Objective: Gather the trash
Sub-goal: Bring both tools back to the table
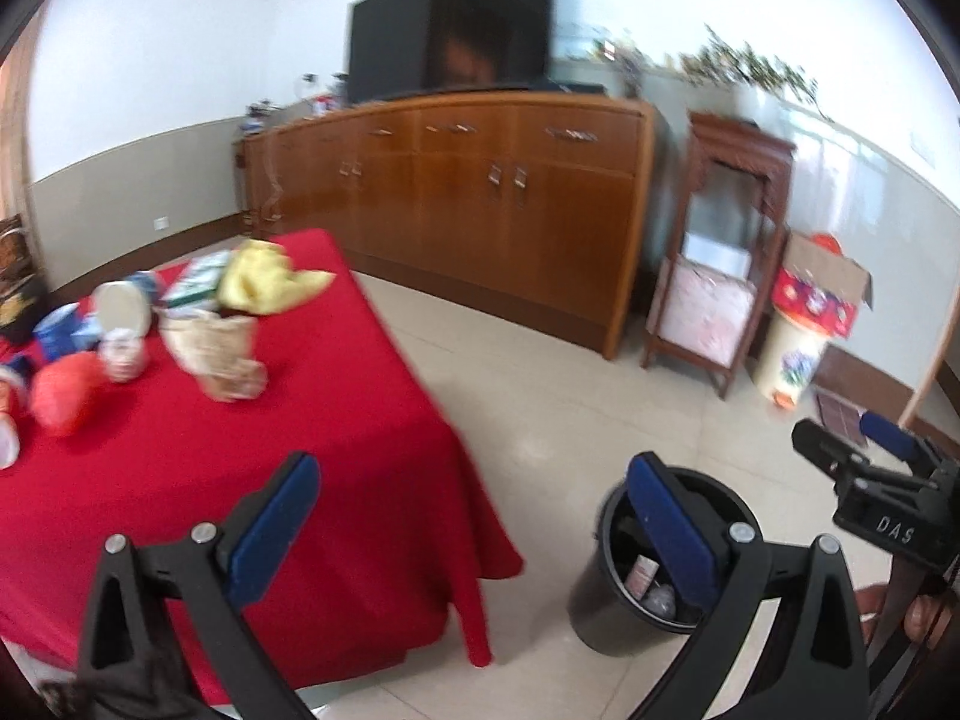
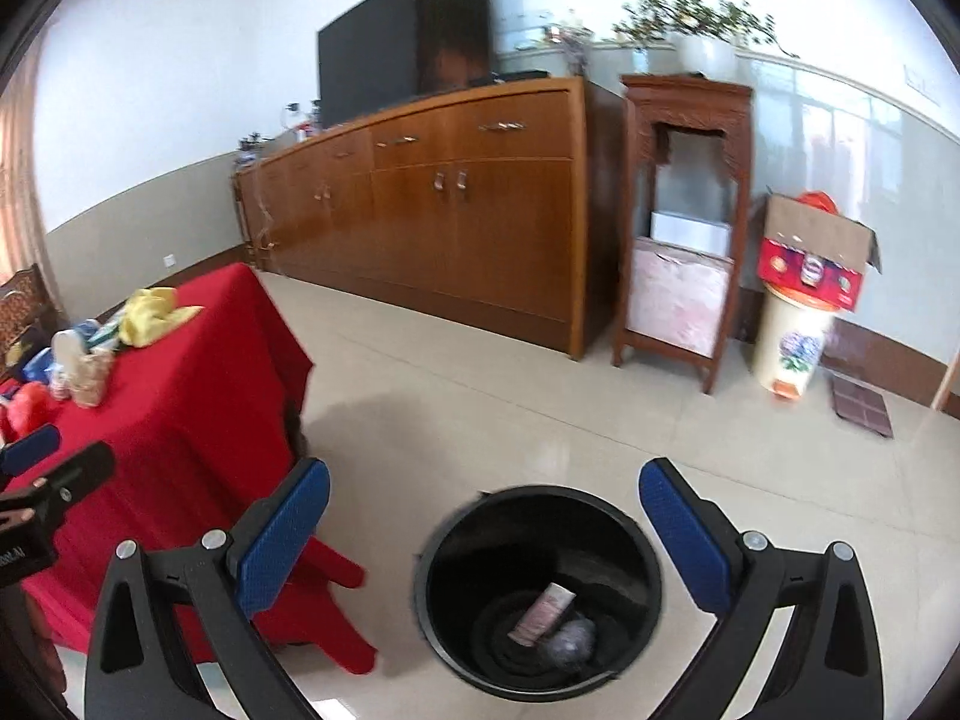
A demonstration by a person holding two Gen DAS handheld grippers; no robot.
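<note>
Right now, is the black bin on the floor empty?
No: the right wrist view shows a pinkish wrapper and a crumpled grey wad lying at the bottom of the black bin.

Both the left tongs (image 1: 474, 516) and the right tongs (image 2: 483, 525) gape wide, holding nothing.

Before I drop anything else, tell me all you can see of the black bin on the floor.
The black bin is round, open-topped, seemingly plastic, standing upright on the pale tiled floor beside the red-draped table. Inside lie a pinkish wrapper and a crumpled clear wad. The right tool hovers open above it; nothing touches its rim.
</note>
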